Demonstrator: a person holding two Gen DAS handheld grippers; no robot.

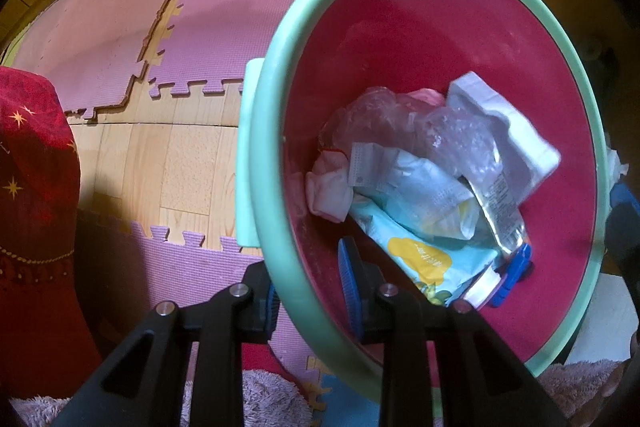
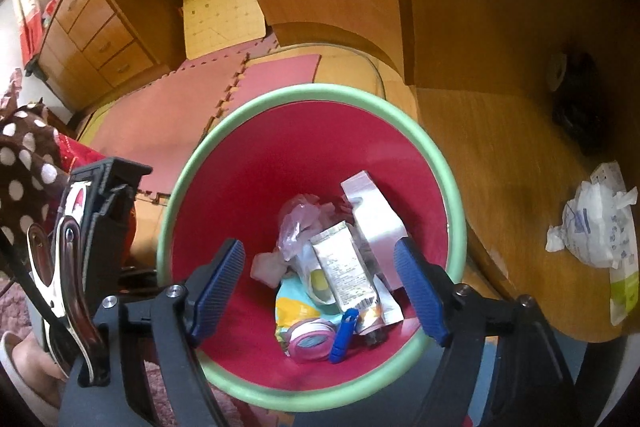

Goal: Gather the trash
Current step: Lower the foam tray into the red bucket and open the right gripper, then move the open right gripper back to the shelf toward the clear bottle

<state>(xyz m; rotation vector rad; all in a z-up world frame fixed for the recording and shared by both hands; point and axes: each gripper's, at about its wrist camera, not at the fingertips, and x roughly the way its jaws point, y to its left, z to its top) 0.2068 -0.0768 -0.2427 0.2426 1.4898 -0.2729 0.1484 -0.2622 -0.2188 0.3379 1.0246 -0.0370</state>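
A red bin with a mint-green rim [image 1: 264, 163] stands tilted beside the desk. Inside lie a white box [image 1: 508, 123], a clear plastic bag [image 1: 384, 115], a light-blue wrapper [image 1: 428, 255], a silver tube [image 2: 344, 267] and a blue clip [image 2: 344, 335]. My left gripper [image 1: 312, 301] is shut on the bin's near rim, one blue pad outside and one inside. My right gripper [image 2: 320, 291] hangs open over the bin's mouth [image 2: 312, 95], with nothing between its pads. A crumpled white wrapper [image 2: 596, 223] and a green-and-white packet [image 2: 624, 287] lie on the desk.
The wooden desk [image 2: 500, 167] runs along the bin's right side, with a black object [image 2: 576, 103] on it. Pink foam mats [image 1: 100, 27] cover the floor. Red cloth [image 1: 32, 187] hangs at left, a fluffy rug [image 1: 260, 399] lies below. Drawers [image 2: 92, 27] stand behind.
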